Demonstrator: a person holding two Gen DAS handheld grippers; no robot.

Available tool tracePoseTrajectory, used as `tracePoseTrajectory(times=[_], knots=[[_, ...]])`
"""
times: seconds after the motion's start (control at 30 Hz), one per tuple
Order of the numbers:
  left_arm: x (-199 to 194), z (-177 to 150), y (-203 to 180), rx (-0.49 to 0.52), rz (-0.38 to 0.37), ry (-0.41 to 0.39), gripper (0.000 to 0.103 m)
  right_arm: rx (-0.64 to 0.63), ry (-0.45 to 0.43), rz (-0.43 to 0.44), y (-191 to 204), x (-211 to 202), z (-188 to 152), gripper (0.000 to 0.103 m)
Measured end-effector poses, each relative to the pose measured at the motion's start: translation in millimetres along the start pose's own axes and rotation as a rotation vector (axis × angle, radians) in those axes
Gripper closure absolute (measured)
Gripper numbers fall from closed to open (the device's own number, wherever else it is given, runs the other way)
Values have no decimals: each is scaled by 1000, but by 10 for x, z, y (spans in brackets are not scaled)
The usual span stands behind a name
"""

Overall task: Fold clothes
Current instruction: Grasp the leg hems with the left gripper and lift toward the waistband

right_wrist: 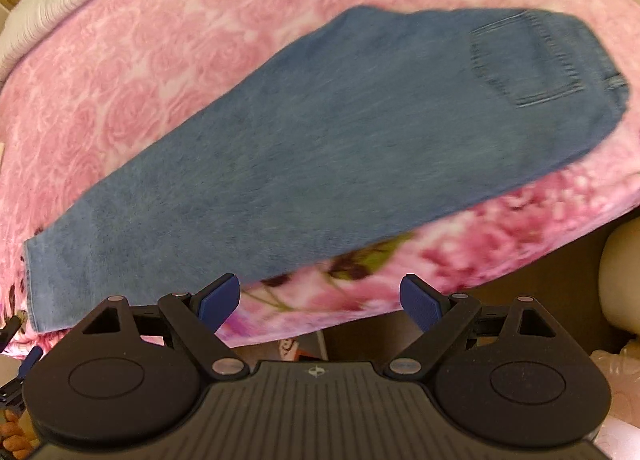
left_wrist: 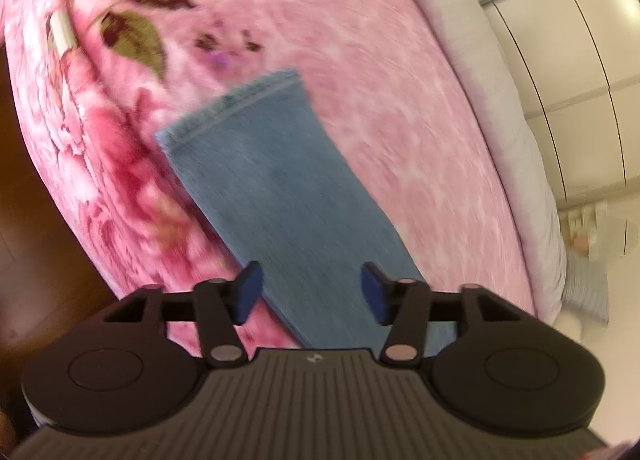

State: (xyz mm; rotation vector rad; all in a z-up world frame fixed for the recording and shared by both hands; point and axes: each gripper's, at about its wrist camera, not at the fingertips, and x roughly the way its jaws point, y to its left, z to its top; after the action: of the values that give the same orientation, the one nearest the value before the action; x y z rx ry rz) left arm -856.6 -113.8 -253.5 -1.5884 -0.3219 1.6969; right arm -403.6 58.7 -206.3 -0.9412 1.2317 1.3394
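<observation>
Left wrist view: the left gripper (left_wrist: 312,292) hangs above a pair of blue jeans (left_wrist: 280,196) laid out on a bed covered with a pink flowered blanket (left_wrist: 380,80). Its two blue pads (left_wrist: 248,290) stand apart with nothing pinched; the denim lies below and ahead of them, one pad over the leg's edge and the other over the cloth, though contact cannot be told through the blur. The leg runs straight ahead from the gripper and ends in a stitched hem (left_wrist: 236,104) far in front. Beyond the blanket, to the gripper's right, a white mattress edge (left_wrist: 492,72) and pale wardrobe doors (left_wrist: 580,40) show.

Right wrist view: the right gripper (right_wrist: 320,300) is released, its pads (right_wrist: 218,300) spread wide and empty. The jeans (right_wrist: 320,140) lie folded lengthwise on the blanket (right_wrist: 140,80) ahead of it, stretching from the hem at the gripper's near left to the seat with a back pocket (right_wrist: 532,56) at the far right. The near edge of the denim passes just ahead of the left pad; the right pad is over the bed's front edge, clear of the cloth.
</observation>
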Motion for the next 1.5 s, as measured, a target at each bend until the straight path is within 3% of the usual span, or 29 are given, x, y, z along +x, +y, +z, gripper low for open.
tracePoseTrajectory(times=[0.2,0.5,0.7,0.87,1.07,1.13,1.17,1.37,1.5], knots=[[282,113,439,-121,-28,-29,63,-36,49,-18,360,405,74,13],[324,25,817,-260,-95,-78,67,39,21,-31,177,604,146,13],[420,38,939,-309,-198,-166,61,89,-83,23,-92,751,140,13],[510,-97,1055,-269,-311,-238,60,90,-275,118,-372,866,32,13],[572,-194,1082,-169,-355,-295,58,105,-514,237,-715,847,-292,13],[583,-181,1049,-126,-374,-297,47,141,-588,234,-819,774,-519,13],[588,-174,1032,-105,-381,-298,47,160,-616,238,-848,738,-625,13],[590,-114,954,-89,-342,-267,47,294,-625,277,-1104,332,-1316,13],[597,-166,949,-76,-338,-264,47,317,-651,236,-1189,99,-1626,13]])
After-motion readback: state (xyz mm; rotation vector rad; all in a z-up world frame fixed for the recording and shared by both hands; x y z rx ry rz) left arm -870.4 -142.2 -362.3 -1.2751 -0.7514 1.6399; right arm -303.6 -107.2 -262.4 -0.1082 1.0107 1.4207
